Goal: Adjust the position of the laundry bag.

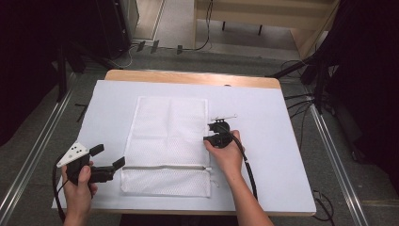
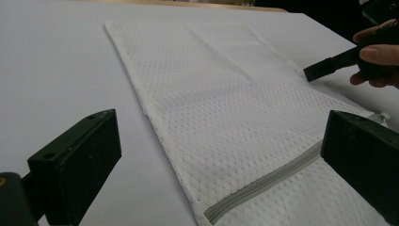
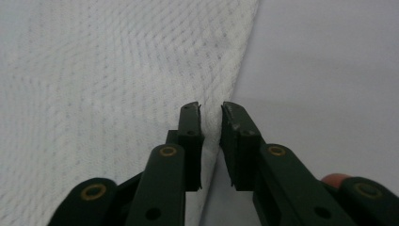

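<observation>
White table (image 1: 282, 155) holds a flat mesh bag (image 1: 169, 136). Left gripper (image 1: 107, 160) waits wide open; right gripper (image 3: 210, 113), nearly closed, is probably about to pinch the bag's edge (nothing held yet).

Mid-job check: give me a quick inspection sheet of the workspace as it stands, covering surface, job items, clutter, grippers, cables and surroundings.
Surface: white sheet over a wooden table; flat and clean.
Job's things: white mesh bag lying flat, grey zipper near the person's end, looks closed.
Clutter: nothing seen.
Grippers: left gripper held at the bag's left edge by the zipper, jaws wide apart. Right gripper at the bag's right edge, jaws nearly closed astride that edge with a narrow gap; cannot tell if cloth is pinched.
Cables: black cable trails from the right gripper along the forearm.
Surroundings: floor cables, metal rails, dark equipment at both sides.
</observation>
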{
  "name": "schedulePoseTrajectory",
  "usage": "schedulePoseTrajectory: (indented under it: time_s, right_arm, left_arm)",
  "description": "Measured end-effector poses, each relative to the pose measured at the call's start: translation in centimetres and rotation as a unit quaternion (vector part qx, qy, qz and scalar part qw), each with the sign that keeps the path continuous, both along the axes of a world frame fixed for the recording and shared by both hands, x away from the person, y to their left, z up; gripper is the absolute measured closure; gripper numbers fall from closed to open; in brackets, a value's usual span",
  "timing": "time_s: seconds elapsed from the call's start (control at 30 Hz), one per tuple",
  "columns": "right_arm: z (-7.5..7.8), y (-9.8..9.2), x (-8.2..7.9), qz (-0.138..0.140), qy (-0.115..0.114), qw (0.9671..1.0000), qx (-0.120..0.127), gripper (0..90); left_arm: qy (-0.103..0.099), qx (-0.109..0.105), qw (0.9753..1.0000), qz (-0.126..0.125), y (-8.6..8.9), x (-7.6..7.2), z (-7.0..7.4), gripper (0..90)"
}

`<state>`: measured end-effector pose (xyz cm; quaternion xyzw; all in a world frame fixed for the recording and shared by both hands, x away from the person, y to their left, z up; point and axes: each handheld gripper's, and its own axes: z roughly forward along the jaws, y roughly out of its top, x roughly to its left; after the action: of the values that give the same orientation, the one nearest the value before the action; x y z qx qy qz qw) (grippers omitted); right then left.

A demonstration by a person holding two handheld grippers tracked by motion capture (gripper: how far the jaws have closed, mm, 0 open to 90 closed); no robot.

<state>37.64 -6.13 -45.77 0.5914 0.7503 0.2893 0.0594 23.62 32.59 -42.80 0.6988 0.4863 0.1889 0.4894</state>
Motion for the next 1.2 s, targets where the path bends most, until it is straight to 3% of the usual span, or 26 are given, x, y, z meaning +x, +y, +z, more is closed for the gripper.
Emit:
schedulePoseTrajectory:
  time_s: [0.13,0.27,0.63,1.2]
  right_arm:
    - [0.0,0.4,-0.2,0.004,-0.017,0.9994,-0.029,87.1]
    - [0.0,0.2,-0.1,0.005,-0.013,0.9997,-0.018,90.0]
    - [0.5,-0.6,-0.2,0.006,-0.023,0.9995,-0.02,90.0]
    - [1.7,-6.6,0.3,-0.011,-0.035,0.9988,-0.033,90.0]
  left_arm:
    - [0.002,-0.001,1.0,0.0,-0.1,0.1,-0.1,0.0]
    - [-0.001,-0.001,1.0,-0.005,-0.2,0.0,0.0,0.0]
    - [0.001,-0.005,1.0,-0.007,-0.1,0.2,-0.1,0.0]
    - [0.008,0.007,0.9998,-0.014,-0.8,0.3,-0.3,0.0]
